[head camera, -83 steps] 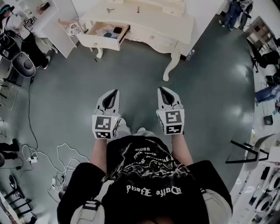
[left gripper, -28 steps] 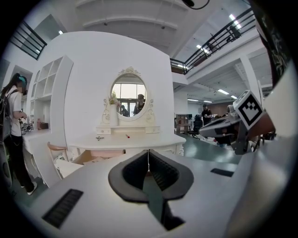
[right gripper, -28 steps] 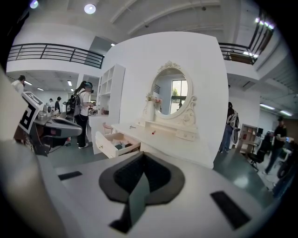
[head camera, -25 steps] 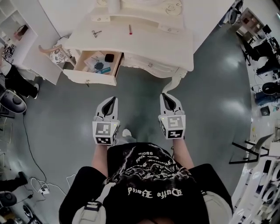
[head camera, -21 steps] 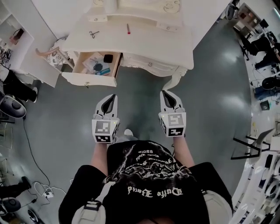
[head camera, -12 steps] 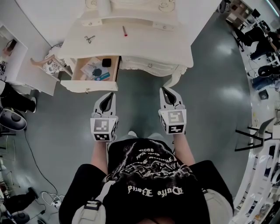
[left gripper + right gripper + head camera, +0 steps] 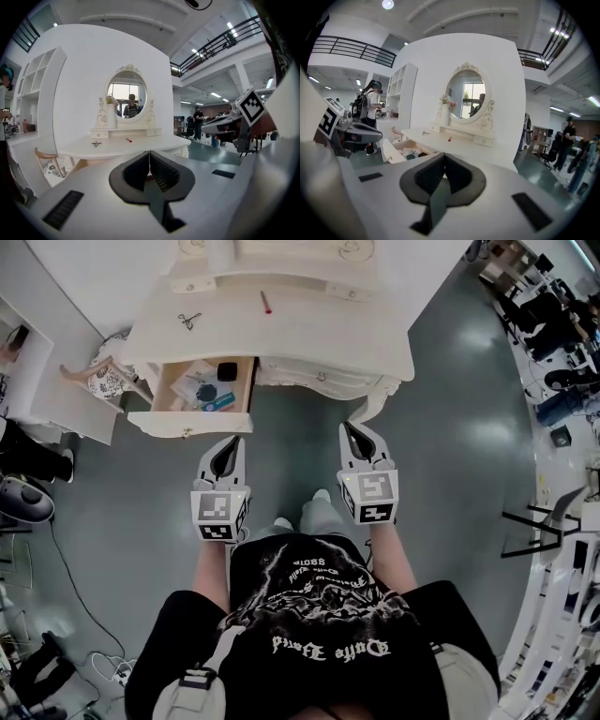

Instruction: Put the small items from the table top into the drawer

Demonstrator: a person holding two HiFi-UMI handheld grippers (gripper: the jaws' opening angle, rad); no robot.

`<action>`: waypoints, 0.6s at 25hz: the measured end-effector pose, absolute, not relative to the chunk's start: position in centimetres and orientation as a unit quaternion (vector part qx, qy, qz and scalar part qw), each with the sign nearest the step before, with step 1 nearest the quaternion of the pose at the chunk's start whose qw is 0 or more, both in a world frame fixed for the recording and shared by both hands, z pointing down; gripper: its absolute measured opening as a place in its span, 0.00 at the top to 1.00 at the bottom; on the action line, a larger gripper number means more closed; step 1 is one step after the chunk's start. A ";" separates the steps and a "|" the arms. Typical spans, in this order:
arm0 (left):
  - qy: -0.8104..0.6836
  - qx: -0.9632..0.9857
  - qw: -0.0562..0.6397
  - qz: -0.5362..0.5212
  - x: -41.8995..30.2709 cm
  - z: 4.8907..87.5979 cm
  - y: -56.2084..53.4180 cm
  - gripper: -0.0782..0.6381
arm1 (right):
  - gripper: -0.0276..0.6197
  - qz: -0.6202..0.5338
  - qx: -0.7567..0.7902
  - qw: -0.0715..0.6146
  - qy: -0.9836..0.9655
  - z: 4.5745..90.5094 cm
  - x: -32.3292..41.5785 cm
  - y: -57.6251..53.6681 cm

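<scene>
Head view: left gripper [image 7: 229,448] and right gripper [image 7: 352,435] hovering short of the open drawer [image 7: 187,422]; scissors [image 7: 188,322] and a red stick [image 7: 266,303], possibly a pen, lying apart on the dressing-table top [image 7: 319,334]. Left gripper view: jaws pressing together, empty. Right gripper view: jaws sitting shut, empty

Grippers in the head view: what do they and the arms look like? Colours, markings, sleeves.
Left gripper and right gripper: white tapered shells, each with a cube of black-and-white square markers at the rear. Fingers are dark grey and ribbed. No cables visible. Black short-sleeved T-shirt with white print.
</scene>
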State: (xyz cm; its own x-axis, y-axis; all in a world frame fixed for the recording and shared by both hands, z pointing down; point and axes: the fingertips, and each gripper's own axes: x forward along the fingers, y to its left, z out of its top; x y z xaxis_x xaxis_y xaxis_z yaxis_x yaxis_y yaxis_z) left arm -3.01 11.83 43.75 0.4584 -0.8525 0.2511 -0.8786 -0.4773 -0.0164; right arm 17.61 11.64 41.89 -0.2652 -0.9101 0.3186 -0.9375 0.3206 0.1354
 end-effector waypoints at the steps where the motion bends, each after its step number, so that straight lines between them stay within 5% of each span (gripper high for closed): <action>1: -0.508 0.852 0.059 0.113 -3.0 43.8 11.8 0.87 | 0.94 0.042 0.580 0.172 -0.795 42.1 17.6 11.7; 15: -0.541 0.830 0.067 0.116 -3.6 44.3 8.0 0.87 | 0.94 0.047 0.552 0.172 -0.815 42.8 17.4 5.7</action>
